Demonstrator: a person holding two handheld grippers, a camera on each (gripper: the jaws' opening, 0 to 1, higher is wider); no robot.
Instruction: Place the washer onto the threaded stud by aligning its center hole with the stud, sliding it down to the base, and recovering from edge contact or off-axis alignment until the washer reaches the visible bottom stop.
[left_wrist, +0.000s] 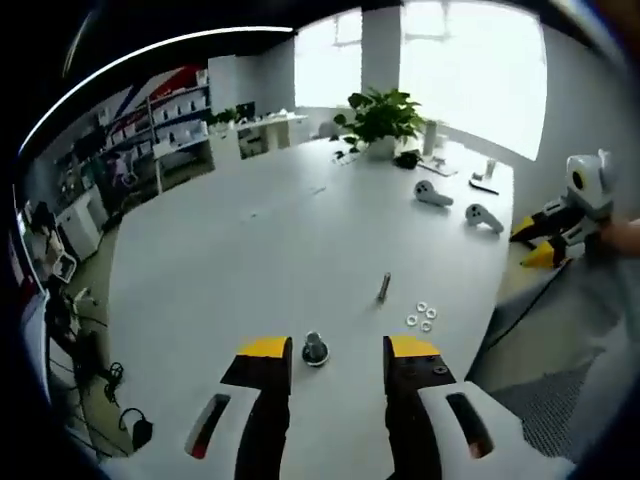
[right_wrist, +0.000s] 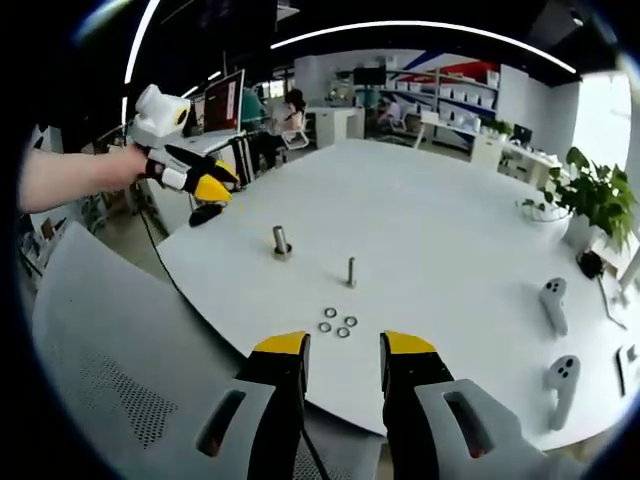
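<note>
White tabletop (right_wrist: 420, 200) in an open office; washers (right_wrist: 337, 324) lie just beside the threaded stud (right_wrist: 351, 271); left tool (left_wrist: 338, 362) and right tool (right_wrist: 333, 357) spread, empty.

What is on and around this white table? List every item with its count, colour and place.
Table: one, white, round-edged.
Washers: four, silver, clustered near the table edge.
Bolt: one, grey, upright beyond the washers.
Stud: one, grey, upright on a round base.
Controllers: two, grey, far side.
Plant: one, green, white pot, table end.
Chair: one, grey, beside the table.
Left gripper: yellow-tipped, jaws apart, above the table.
Right gripper: yellow-tipped, jaws apart, off the table edge.
</note>
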